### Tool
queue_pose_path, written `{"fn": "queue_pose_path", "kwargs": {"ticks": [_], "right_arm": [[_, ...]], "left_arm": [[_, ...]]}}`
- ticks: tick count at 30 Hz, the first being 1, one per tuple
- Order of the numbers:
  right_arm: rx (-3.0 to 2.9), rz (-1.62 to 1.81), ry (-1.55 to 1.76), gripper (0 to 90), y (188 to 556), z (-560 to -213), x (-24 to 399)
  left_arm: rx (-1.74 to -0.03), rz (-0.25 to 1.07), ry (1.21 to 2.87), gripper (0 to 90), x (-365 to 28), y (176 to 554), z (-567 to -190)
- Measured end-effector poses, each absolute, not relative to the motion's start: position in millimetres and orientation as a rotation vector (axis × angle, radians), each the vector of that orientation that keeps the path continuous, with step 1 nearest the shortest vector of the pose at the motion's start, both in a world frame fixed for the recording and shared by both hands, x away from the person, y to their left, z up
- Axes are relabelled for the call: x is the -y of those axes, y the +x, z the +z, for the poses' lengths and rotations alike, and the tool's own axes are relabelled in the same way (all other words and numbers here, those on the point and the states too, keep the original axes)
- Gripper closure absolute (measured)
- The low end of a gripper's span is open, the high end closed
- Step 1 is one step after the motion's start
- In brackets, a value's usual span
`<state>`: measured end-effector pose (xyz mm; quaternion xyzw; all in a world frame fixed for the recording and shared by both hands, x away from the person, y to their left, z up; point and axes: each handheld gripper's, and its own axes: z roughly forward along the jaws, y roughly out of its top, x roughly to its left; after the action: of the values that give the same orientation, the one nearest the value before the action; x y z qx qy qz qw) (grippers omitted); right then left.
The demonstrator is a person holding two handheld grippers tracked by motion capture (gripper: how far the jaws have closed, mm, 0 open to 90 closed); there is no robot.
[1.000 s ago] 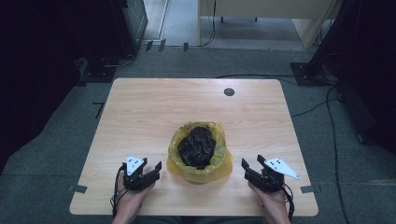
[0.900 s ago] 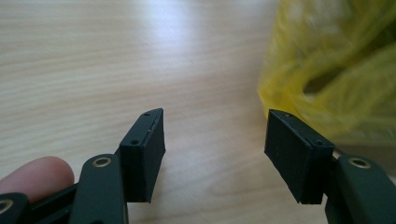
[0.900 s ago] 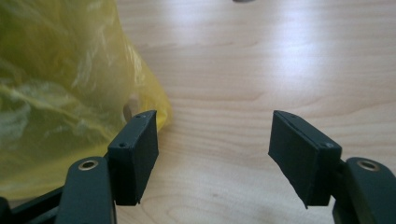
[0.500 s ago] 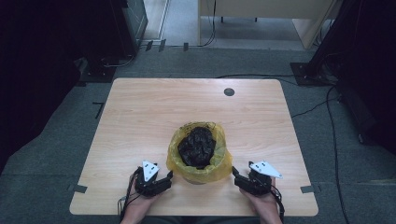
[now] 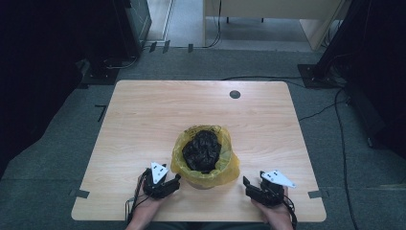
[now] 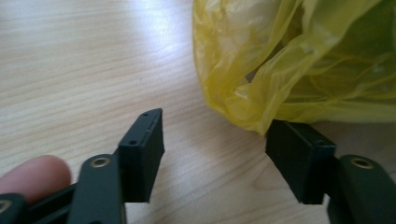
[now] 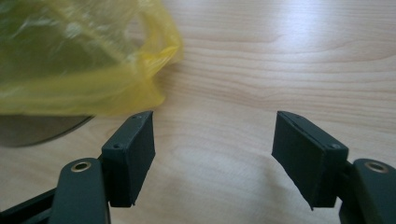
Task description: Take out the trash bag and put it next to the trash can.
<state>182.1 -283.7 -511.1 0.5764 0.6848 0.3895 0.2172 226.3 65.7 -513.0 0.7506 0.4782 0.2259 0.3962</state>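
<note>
**A:** What do you see from up high?

**B:** A wood table (image 5: 143,124). Near its front edge sits a small bin (image 5: 206,178) with a yellow bag (image 5: 229,165) in it. The bag's rim is folded over the top. Black stuff (image 5: 202,149) fills the inside. The left gripper (image 5: 175,181) is just beside the bin on the left, low on the table. The right gripper (image 5: 247,183) is near the bin on the other side. A hand (image 5: 146,213) holds the left one and another hand (image 5: 276,215) holds the right one.

**A:** And the left gripper view?

**B:** The left gripper (image 6: 215,140) has its jaws apart. They have just been closing a little. Bare table (image 6: 70,60) lies between them. The bag (image 6: 299,60) hangs close in front, and its lowest fold comes down right at the tip of the right-hand jaw. I cannot tell if it touches. Nothing is pinched. A fingertip (image 6: 32,175) shows at the bottom left.

**A:** And the right gripper view?

**B:** The right gripper (image 7: 214,140) is open wide and holds nothing. Only table (image 7: 280,56) is between the jaws. The bag (image 7: 74,60) is up on the left, just past the left-hand jaw, and the bin's (image 7: 32,129) grey base peeks out under it.
</note>
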Motion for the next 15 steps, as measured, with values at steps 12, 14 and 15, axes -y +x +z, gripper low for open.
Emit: {"fn": "queue_pose_path", "kwargs": {"ticks": [12,14,15], "right_arm": [[-2.041,1.012,1.437,23.7,189,-511,254],[-2.045,1.022,1.417,23.7,194,-511,250],[-2.046,1.031,1.412,23.7,196,-511,248]], "left_arm": [[-1.149,0.548,1.814,75.7,-63,225,-498],[-1.156,0.538,1.793,81.0,-64,225,-495],[-1.157,0.523,1.78,82.7,-65,225,-494]]}}
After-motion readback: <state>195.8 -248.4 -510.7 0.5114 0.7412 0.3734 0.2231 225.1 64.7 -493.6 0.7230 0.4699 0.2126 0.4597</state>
